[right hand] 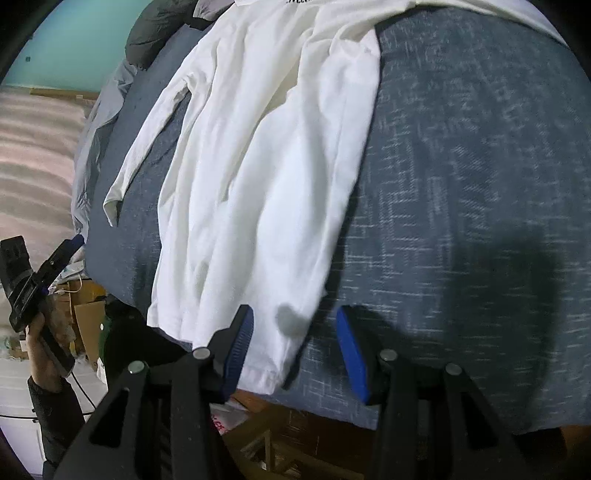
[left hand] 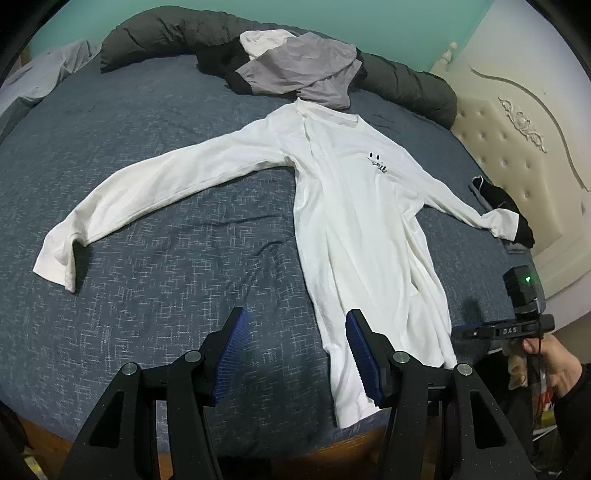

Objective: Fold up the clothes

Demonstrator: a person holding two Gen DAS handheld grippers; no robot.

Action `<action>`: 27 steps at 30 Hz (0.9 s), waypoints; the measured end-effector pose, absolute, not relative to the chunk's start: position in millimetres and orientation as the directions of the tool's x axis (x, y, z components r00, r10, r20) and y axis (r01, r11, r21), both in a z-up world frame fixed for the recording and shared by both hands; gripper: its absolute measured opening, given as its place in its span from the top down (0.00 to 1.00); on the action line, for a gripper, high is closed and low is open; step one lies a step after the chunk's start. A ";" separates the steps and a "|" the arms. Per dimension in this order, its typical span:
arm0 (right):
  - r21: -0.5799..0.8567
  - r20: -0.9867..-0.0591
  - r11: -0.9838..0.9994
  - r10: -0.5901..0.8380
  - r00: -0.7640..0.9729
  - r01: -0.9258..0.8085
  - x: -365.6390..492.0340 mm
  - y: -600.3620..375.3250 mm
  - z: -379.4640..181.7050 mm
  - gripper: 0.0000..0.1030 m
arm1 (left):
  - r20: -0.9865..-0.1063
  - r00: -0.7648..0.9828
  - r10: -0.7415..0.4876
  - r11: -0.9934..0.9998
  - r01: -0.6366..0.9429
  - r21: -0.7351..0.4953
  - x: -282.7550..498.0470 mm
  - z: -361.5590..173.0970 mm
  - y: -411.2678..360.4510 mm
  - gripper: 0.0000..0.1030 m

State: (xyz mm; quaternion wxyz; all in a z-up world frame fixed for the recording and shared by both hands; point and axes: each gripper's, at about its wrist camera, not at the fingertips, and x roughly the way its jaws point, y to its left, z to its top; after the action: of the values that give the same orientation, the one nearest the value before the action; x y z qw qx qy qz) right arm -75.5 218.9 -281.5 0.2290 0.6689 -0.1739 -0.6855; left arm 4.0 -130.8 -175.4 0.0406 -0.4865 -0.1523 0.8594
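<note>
A white long-sleeve shirt (left hand: 354,206) lies face up on the blue bed cover (left hand: 166,258), sleeves spread to both sides and hem toward the near edge. My left gripper (left hand: 297,321) hovers open over the cover at the hem's left side; its right finger stands over the hem's edge, and nothing is pinched. In the right wrist view the shirt (right hand: 258,166) runs away from me. My right gripper (right hand: 294,317) is open just above the hem's right corner. The cloth lies between the blue pads, which do not press on it.
A heap of grey, white and black clothes (left hand: 306,70) lies beyond the collar, with a dark rolled quilt (left hand: 166,33) behind it. A black garment (left hand: 506,206) lies by the cream headboard (left hand: 517,147). The bed's wooden front edge (left hand: 351,446) is just below the grippers. Cardboard boxes (right hand: 88,306) stand on the floor.
</note>
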 end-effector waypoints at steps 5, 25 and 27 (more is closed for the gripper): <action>0.573 -0.818 -0.816 -0.575 0.000 0.077 -74.8 215.5 -290.3 0.68 | -0.819 -0.531 0.216 -0.949 0.084 -0.305 6.5 -173.3 -134.2 0.43; 0.545 -0.814 -0.833 -0.552 -0.180 0.092 -72.4 304.9 -237.5 0.96 | -0.857 -0.427 0.288 -0.936 0.062 -0.345 -5.4 -215.2 -106.5 0.37; 0.536 -0.819 -0.841 -0.540 -0.195 0.076 -72.0 311.9 -237.7 0.96 | -0.867 -0.399 0.299 -0.935 0.061 -0.351 -9.3 -225.9 -99.8 0.37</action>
State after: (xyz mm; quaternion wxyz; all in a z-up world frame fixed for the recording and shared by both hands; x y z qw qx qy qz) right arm -72.0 311.9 -237.7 0.2060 0.6002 -0.1932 -0.7484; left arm -9.3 -99.8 -225.9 0.0725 -0.5433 -0.1658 0.8198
